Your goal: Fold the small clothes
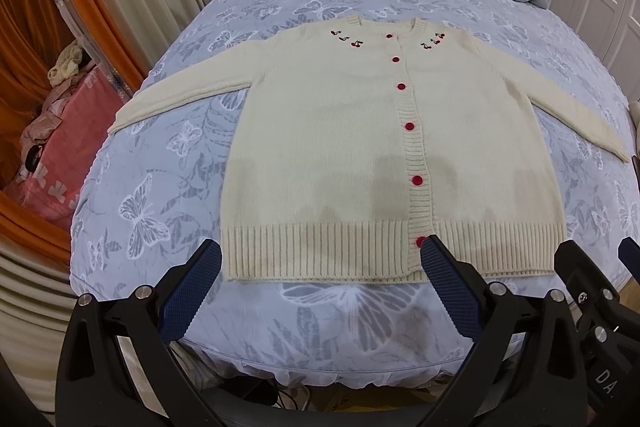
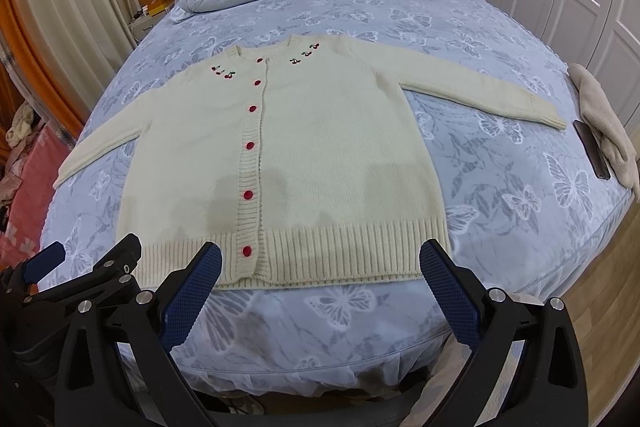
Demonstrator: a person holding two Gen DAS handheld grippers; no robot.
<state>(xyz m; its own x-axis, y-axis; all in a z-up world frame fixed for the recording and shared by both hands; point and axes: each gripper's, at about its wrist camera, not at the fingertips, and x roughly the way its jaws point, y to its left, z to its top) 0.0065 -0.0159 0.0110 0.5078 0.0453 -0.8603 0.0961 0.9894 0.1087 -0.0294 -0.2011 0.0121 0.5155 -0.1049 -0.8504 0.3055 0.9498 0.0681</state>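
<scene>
Near the bed's [image 1: 120,211] foot edge, both grippers' jaws gape above the flat cardigan's [image 1: 328,131] hem.

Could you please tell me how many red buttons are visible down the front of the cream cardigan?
6, in a line down the cardigan placket: neckline, upper chest, chest, middle, lower, hem ribbing, beside a left gripper finger. None seem hidden.
</scene>
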